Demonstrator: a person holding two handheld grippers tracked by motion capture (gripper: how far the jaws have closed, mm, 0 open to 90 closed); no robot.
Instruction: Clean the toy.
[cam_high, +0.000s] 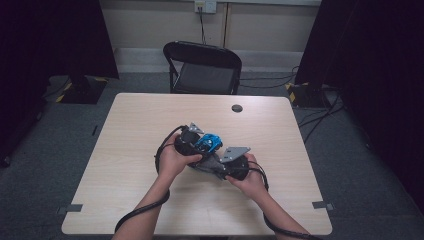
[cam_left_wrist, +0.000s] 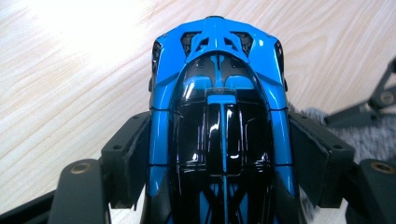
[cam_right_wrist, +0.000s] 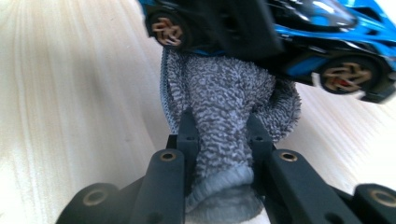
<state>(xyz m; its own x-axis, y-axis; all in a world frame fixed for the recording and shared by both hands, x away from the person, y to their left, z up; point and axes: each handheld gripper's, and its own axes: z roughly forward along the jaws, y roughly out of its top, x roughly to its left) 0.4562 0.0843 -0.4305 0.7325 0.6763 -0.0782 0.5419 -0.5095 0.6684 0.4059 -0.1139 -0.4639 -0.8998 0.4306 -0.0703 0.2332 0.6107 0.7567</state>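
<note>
A blue and black toy car (cam_left_wrist: 219, 116) is clamped by its sides between the pads of my left gripper (cam_left_wrist: 219, 154), held over the wooden table. In the high view the car (cam_high: 208, 142) sits at the table's middle with the left gripper (cam_high: 192, 142) beside it. My right gripper (cam_right_wrist: 222, 135) is shut on a bunched grey cloth (cam_right_wrist: 224, 102), whose upper end presses against the underside of the car (cam_right_wrist: 322, 32) between its wheels. In the high view the right gripper (cam_high: 217, 162) comes in from the right, just below the car.
The light wooden table (cam_high: 150, 125) has a small dark round cap (cam_high: 237, 108) near its far edge. A black folding chair (cam_high: 202, 67) stands behind the table. Cables trail from both grippers over the near edge.
</note>
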